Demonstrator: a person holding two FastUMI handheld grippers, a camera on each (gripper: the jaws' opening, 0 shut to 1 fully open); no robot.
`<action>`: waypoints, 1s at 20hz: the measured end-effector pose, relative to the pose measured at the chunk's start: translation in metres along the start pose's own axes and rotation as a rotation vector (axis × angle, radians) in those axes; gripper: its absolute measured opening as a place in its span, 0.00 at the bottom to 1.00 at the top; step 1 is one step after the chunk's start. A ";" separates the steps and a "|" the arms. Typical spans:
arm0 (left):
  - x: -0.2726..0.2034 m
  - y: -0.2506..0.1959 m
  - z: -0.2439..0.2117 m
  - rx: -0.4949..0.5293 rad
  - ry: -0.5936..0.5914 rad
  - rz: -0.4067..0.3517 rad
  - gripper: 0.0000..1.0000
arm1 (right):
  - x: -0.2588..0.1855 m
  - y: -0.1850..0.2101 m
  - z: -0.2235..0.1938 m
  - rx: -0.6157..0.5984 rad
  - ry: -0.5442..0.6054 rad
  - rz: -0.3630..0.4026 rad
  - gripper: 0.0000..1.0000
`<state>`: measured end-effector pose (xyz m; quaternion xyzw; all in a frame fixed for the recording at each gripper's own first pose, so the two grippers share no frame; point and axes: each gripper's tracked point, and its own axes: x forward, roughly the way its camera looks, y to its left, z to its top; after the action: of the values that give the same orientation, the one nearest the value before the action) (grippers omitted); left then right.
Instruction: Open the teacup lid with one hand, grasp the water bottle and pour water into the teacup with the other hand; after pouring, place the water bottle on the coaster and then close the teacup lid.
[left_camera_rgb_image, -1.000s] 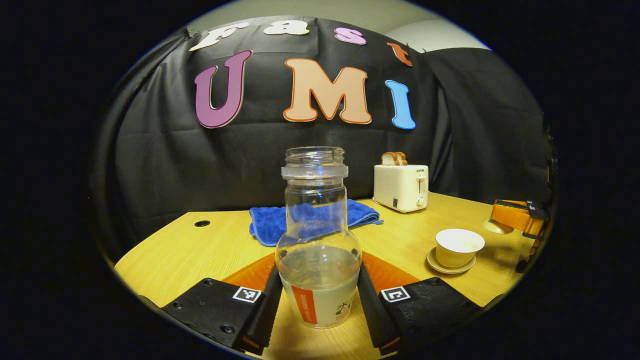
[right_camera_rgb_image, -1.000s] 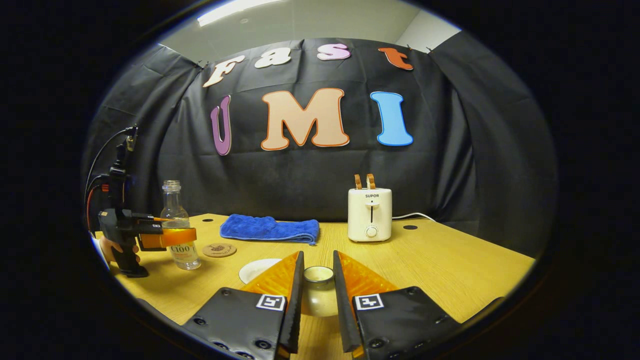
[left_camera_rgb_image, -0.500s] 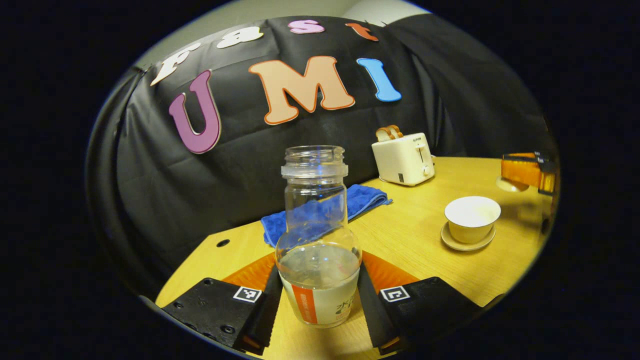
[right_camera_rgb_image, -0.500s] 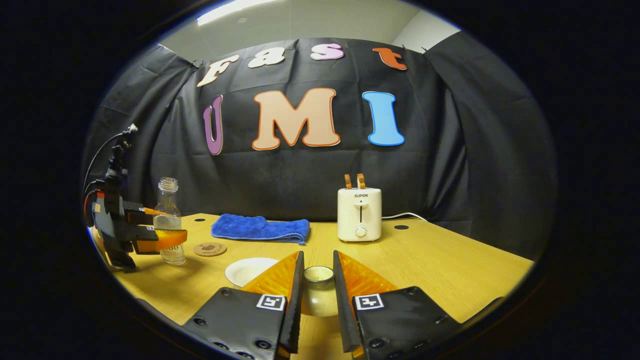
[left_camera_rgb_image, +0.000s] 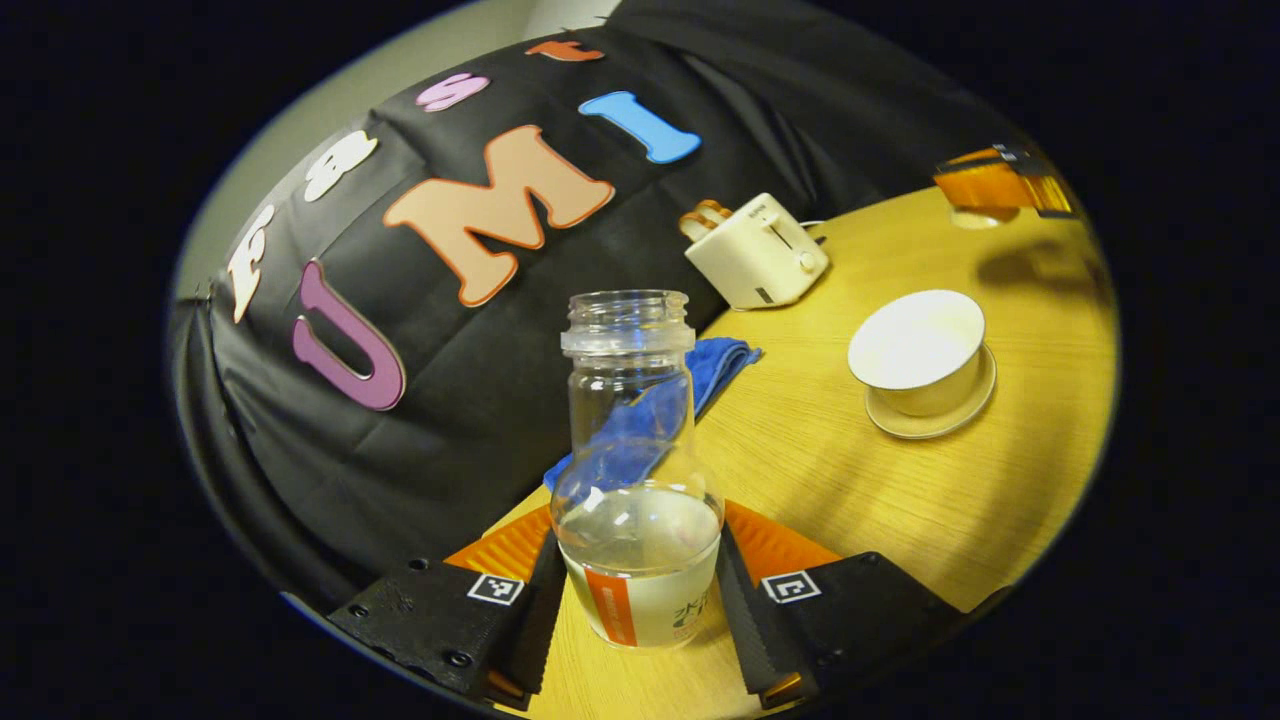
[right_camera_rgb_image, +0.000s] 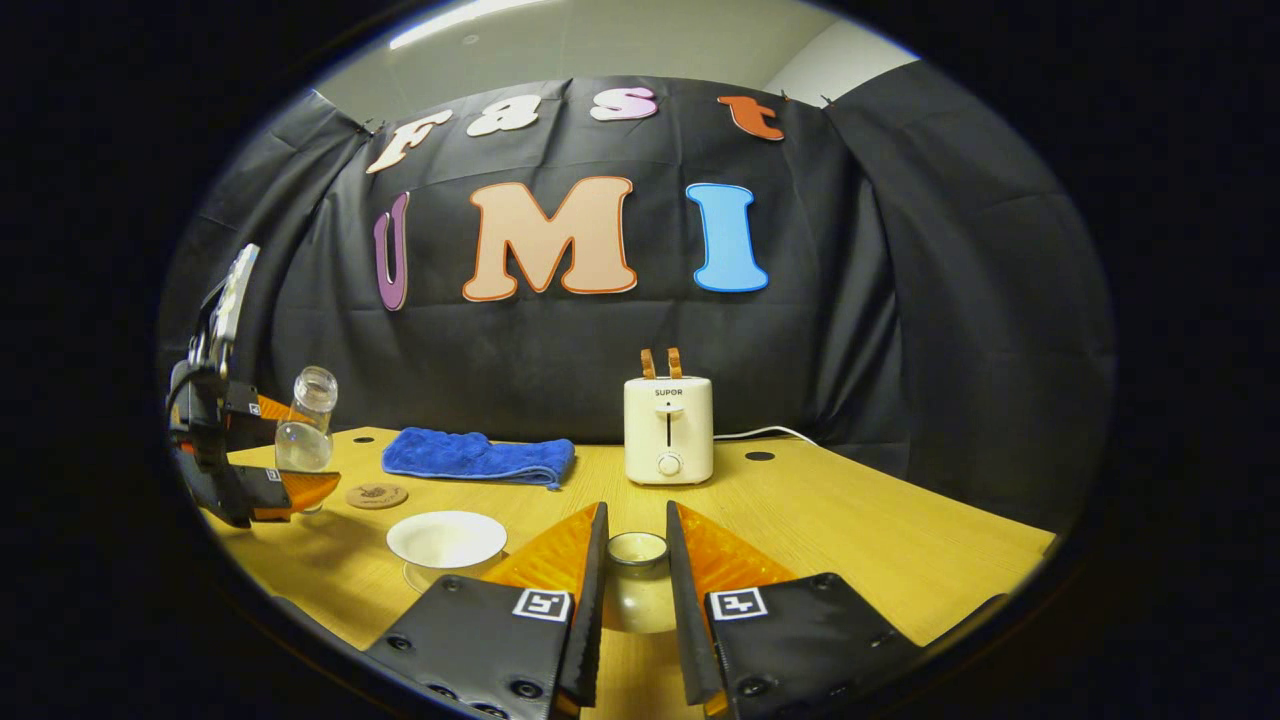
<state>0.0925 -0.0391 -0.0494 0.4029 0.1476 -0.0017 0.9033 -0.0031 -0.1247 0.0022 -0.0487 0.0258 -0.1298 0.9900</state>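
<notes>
Currently left gripper (left_camera_rgb_image: 635, 600) is clamped on the water bottle (left_camera_rgb_image: 635, 500), tilted toward the open teacup (left_camera_rgb_image: 920, 355) on its saucer; right gripper (right_camera_rgb_image: 636, 590) pinches the teacup lid (right_camera_rgb_image: 636, 585) just right of the cup, coaster (right_camera_rgb_image: 377, 495) beyond

Black cloth wall (right_camera_rgb_image: 900, 300) behind wooden table (right_camera_rgb_image: 880, 540).

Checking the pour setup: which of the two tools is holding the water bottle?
The left tool, shut on the tilted water bottle. The right tool grips the teacup lid instead.
</notes>
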 end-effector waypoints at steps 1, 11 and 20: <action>0.001 -0.003 0.001 0.025 0.008 -0.002 0.71 | 0.000 0.000 0.000 0.000 -0.001 0.000 0.36; 0.007 -0.008 0.005 0.326 0.034 0.006 0.71 | 0.003 -0.006 0.000 0.000 0.000 -0.001 0.36; 0.012 -0.008 0.010 0.514 0.036 0.016 0.71 | 0.004 -0.012 0.000 0.000 -0.001 -0.017 0.36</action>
<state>0.1055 -0.0503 -0.0525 0.6203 0.1555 -0.0248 0.7684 -0.0025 -0.1374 0.0035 -0.0489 0.0249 -0.1381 0.9889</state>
